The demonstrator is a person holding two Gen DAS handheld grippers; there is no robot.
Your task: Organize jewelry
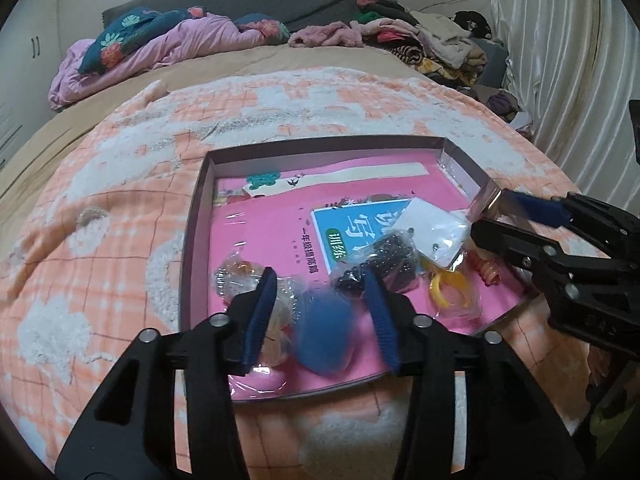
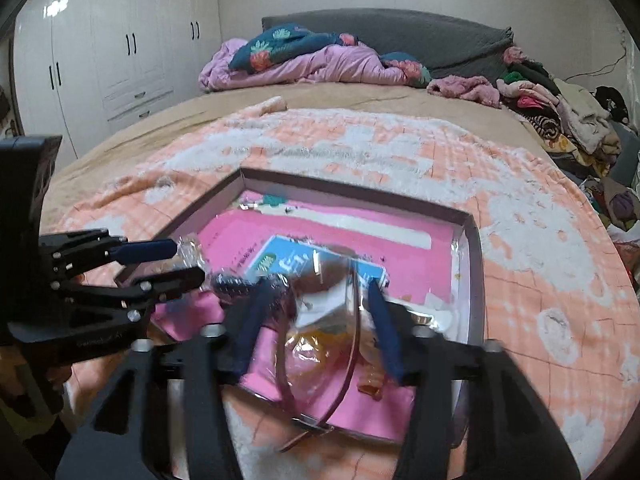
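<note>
The left gripper (image 1: 320,304) hangs wide open over the near left part of the tray (image 1: 192,240), a blurred blue pouch (image 1: 320,336) between its fingers but not pinched. The right gripper (image 2: 316,316) is also spread wide, empty, over a clear packet (image 2: 320,320) and a thin band (image 2: 352,360) at the tray's near right. Further in lie a bag of dark beads (image 1: 380,264), a white card (image 1: 432,232) and a yellow ring (image 1: 448,284) on the pink liner.
</note>
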